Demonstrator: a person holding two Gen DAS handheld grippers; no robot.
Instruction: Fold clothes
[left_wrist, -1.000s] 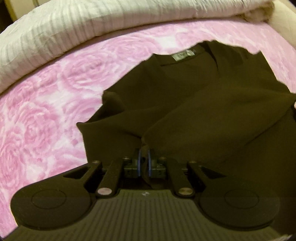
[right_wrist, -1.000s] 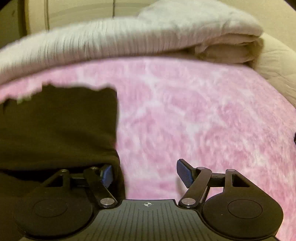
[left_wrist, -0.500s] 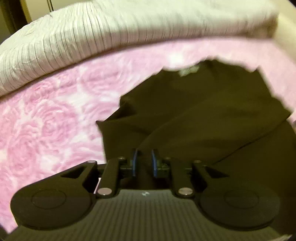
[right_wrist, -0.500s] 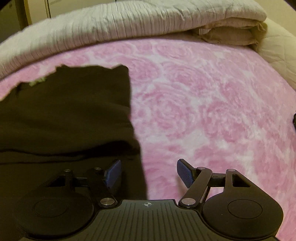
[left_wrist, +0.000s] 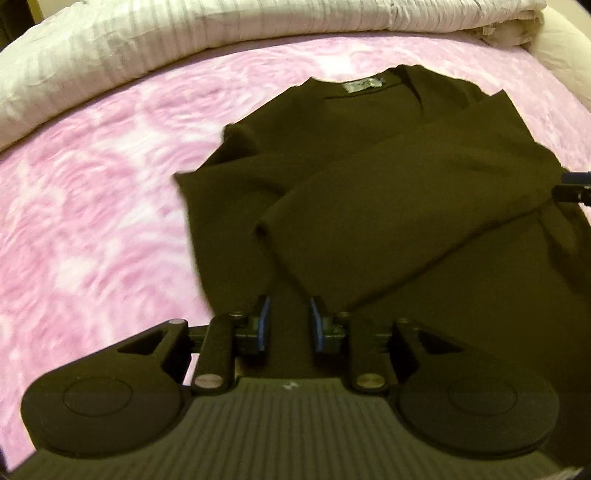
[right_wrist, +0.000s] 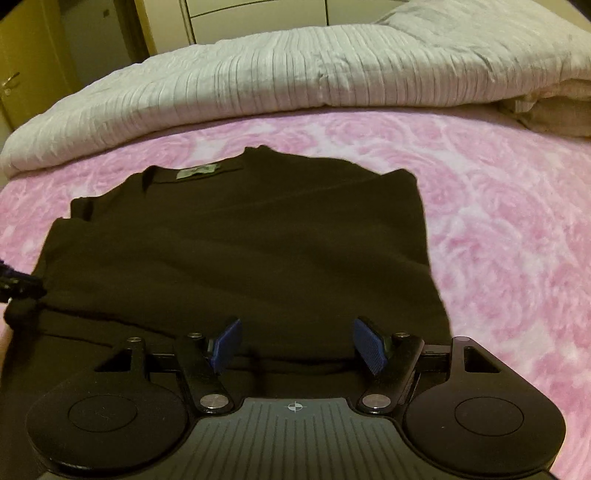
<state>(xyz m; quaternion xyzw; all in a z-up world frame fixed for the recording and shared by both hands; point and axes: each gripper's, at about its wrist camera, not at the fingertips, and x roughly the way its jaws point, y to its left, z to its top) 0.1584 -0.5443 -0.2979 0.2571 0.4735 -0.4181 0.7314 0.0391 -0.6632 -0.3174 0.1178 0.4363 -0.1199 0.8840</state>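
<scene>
A dark brown sweater (left_wrist: 388, 177) lies flat on the pink rose bedspread (left_wrist: 92, 192), collar label (left_wrist: 364, 85) at the far end. One sleeve (left_wrist: 406, 206) is folded across the body, its cuff pointing toward me. My left gripper (left_wrist: 290, 325) hovers open just short of that cuff, with only the sweater body beneath its blue pads. In the right wrist view the sweater (right_wrist: 240, 240) fills the middle, and my right gripper (right_wrist: 297, 343) stands wide open over its near part, holding nothing. Each gripper's tip shows at the edge of the other's view.
A folded whitish ribbed duvet (right_wrist: 295, 81) lies along the far side of the bed. A beige pillow (right_wrist: 554, 114) sits at the far right. Bare pink bedspread (right_wrist: 517, 240) lies right of the sweater. A yellow door (right_wrist: 33, 74) stands behind on the left.
My left gripper, shut on the sleeve a second ago, has opened and let it go; the sleeve now lies across the body. My right gripper has moved left over the sweater, still open.
</scene>
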